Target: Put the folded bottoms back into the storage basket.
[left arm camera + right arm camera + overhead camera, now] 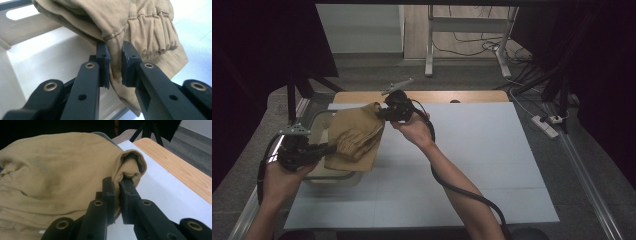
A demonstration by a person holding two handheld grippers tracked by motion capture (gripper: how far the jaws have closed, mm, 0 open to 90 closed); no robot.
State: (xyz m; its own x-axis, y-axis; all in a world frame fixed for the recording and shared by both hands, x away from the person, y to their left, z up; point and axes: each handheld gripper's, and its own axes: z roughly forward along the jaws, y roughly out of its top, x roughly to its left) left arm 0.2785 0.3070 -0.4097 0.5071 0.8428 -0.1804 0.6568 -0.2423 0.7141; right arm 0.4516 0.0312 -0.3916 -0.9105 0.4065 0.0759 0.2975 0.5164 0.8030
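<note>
Both grippers (pixel 331 147) (pixel 382 113) clamped on khaki garment (pixel 357 132): left at seven o'clock, right at one. Best lowered evenly into white bin (pixel 314 125), folds kept together.

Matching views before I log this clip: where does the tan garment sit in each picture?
High view: the tan garment hangs left of centre, between both grippers, above the bin.
Left gripper view: it fills the top and centre, its hem pinched between the jaws.
Right gripper view: it fills the left, its fold clamped by the jaws.
Shared landmark: the white table sheet.
</note>
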